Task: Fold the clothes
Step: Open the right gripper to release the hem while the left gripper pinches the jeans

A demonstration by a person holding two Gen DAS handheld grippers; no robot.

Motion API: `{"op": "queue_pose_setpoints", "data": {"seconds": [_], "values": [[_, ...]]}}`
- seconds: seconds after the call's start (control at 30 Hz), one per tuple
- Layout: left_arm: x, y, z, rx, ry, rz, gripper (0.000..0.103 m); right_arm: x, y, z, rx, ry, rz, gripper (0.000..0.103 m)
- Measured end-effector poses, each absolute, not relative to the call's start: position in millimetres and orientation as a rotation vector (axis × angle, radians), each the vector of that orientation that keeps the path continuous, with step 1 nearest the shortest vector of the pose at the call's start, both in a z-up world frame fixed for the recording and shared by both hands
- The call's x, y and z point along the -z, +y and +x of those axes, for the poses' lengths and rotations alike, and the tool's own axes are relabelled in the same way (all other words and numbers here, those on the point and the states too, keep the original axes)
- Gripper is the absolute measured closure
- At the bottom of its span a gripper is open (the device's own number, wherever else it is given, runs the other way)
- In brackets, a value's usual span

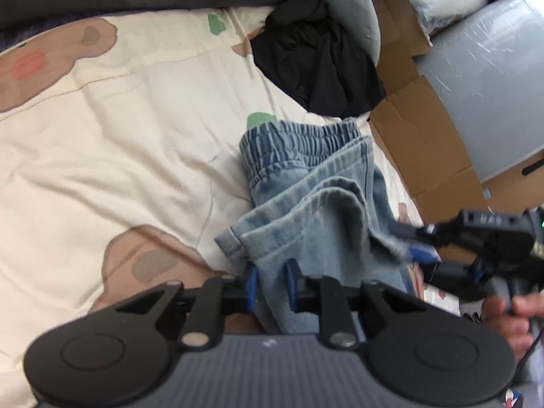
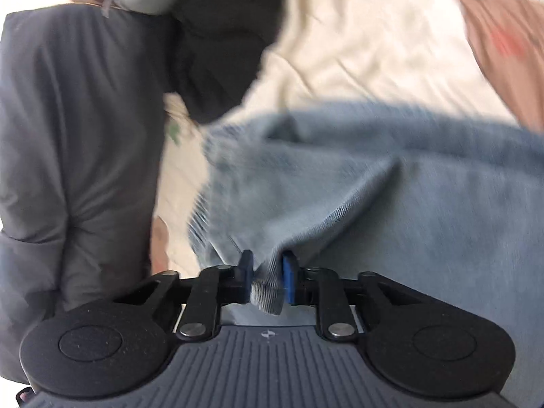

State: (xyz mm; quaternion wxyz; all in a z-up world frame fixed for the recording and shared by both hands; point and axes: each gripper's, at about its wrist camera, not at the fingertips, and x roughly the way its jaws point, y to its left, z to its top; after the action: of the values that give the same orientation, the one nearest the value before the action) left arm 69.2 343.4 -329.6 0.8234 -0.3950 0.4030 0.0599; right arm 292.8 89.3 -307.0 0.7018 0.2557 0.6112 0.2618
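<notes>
Under everything I see the cream bedsheet [image 1: 119, 129] with its brown bear prints, spread wide and a little wrinkled. At its far edge lies a grey quilted cover [image 2: 68, 119], and off to the right side flattened cardboard [image 1: 404, 108] beside a plastic-wrapped grey panel [image 1: 482, 78]. A black garment [image 1: 316, 64] sits crumpled near the top of the sheet, just apart from the jeans.

The light blue jeans [image 1: 306, 183] lie on the sheet toward its right edge, doubled over, elastic waistband at the far end and the hems lifted toward me. My left gripper [image 1: 271, 284] is clamped on a fold of denim near a hem, blue pads pressing the cloth from both sides. My right gripper [image 2: 267, 278] pinches another bunched edge of the same jeans; that view is smeared, so I think it is a leg hem but cannot be sure. A hand [image 1: 510, 319] shows at the right gripper's handle in the left view.
</notes>
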Motion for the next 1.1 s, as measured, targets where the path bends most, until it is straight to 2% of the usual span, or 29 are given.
{"op": "queue_pose_setpoints", "data": {"seconds": [0.17,0.37,0.43,0.5,0.57,0.67,0.73,0.8,0.83,0.9,1.0,1.1], "values": [[324.1,345.7,64.1,-0.136,0.833,-0.853,0.094,293.8,104.4,319.1,-0.6,1.312,0.543,0.093],[321.7,346.3,61.5,-0.145,0.814,-0.853,0.096,286.5,120.9,345.0,-0.584,1.306,0.502,0.089],[323.8,347.0,61.6,-0.149,0.817,-0.861,0.096,286.1,121.3,349.9,-0.573,1.323,0.505,0.084],[324.6,348.4,61.8,-0.145,0.822,-0.877,0.094,281.0,120.7,351.7,-0.595,1.3,0.506,0.065],[320.7,347.5,62.3,-0.132,0.828,-0.862,0.092,273.9,119.9,352.7,-0.624,1.263,0.516,0.063],[313.3,347.6,61.5,-0.136,0.827,-0.825,0.085,263.7,118.1,355.6,-0.633,1.223,0.522,0.062],[312.2,348.8,62.5,-0.148,0.828,-0.814,0.075,259.5,118.4,356.2,-0.63,1.2,0.483,0.062],[313.5,350.5,63.8,-0.164,0.83,-0.814,0.058,258.0,119.5,356.6,-0.633,1.194,0.437,0.062],[315.2,351.4,64.0,-0.167,0.831,-0.827,0.055,258.1,120.4,356.2,-0.635,1.19,0.402,0.062],[318.4,353.0,64.3,-0.17,0.833,-0.853,0.05,258.1,122.1,354.2,-0.632,1.173,0.299,0.056],[321.6,352.0,63.2,-0.164,0.834,-0.878,0.041,260.6,122.1,352.0,-0.663,1.162,0.168,0.056],[328.1,351.1,63.4,-0.178,0.846,-0.876,0.038,263.2,121.0,350.8,-0.69,1.141,0.044,0.056]]}}
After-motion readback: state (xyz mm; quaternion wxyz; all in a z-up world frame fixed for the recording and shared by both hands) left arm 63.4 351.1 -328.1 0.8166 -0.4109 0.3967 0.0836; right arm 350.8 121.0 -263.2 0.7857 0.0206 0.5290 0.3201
